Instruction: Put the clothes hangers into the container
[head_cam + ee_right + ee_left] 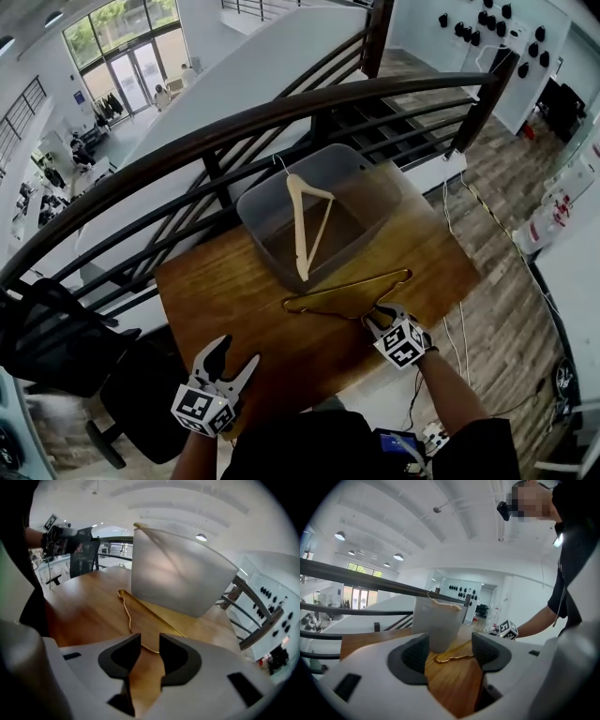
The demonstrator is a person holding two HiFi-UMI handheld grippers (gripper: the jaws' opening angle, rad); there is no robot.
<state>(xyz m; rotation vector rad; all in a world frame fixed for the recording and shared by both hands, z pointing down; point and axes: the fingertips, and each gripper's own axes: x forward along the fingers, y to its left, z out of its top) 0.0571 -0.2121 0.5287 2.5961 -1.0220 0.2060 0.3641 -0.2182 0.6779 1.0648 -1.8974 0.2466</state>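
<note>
**Right gripper lining up on the gold hanger**

The thin gold wire clothes hanger (347, 291) lies flat on the brown wooden table (216, 300), in the centre of the head view, just in front of the translucent grey plastic container (375, 202). A pale wooden clothes hanger (302, 225) already leans inside the container.

The right gripper (380, 317) sits low at the hanger's near wire, lower right of the head view. In the right gripper view its jaws are narrowed to a slim gap with the wire (126, 609) crossing right at their tips, not clearly pinched.

The left gripper (238, 352) is at the lower left, jaws spread wide and empty, well apart from the hanger.

To do the step well, I judge the tips should go a little further over the wire so it sits between the pads, then close firmly — thin wire slips easily. Lift with the hanger level, clear the container's near rim, and tilt it in beside the wooden one so the two don't snag.
</note>
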